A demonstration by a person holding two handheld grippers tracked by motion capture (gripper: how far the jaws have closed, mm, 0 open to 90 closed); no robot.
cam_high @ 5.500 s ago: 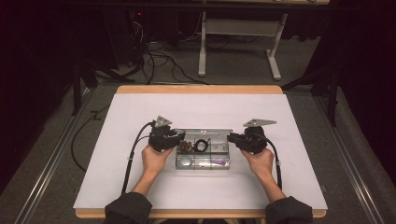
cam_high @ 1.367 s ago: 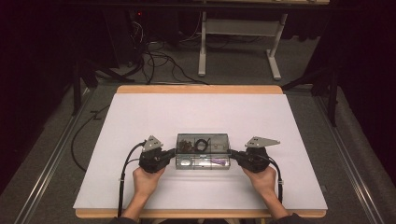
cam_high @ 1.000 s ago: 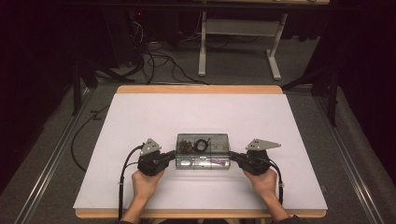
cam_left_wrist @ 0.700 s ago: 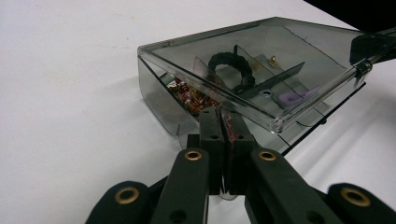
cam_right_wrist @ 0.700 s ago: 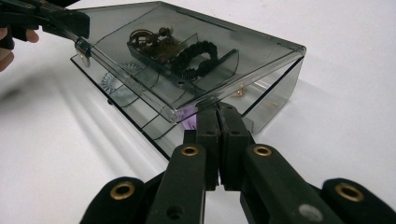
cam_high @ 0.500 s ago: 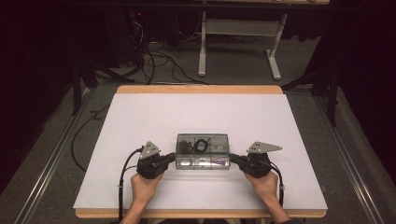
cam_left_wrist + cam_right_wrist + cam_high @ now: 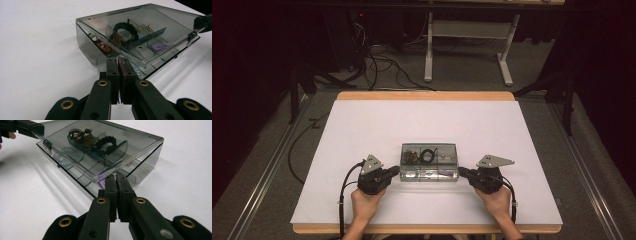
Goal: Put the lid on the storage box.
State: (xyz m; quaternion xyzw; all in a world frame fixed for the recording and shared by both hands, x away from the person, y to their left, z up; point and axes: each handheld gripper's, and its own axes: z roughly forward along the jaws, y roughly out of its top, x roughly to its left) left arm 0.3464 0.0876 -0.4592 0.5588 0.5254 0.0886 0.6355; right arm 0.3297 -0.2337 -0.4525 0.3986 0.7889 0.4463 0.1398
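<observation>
Two grippers flank one clear plastic box that sits near the front middle of the white table, and the coming move turns on that symmetry. The box's long axis runs left to right across the table, so each short end faces one hand: the left gripper meets the left end, the right gripper the right end, and neither hand is nearer than the other.

In the left gripper view, the left jaws are pressed together, their tips up against the front corner of the box just under the edge of the lid. Whether they nip a thin lip there or only touch it, I cannot tell. The right gripper view mirrors this: jaws pressed together, tips at the opposite front corner below the lid's rim.

The lid stands tilted, raised along the front edge and low at the back, so the hinge seems to lie on the far long side. Inside, dividers part the box into compartments holding a black cord loop, a brownish tangle and a small purple piece.

Any lift has to go up and away from the person, both ends rising evenly, or the lid would twist.
</observation>
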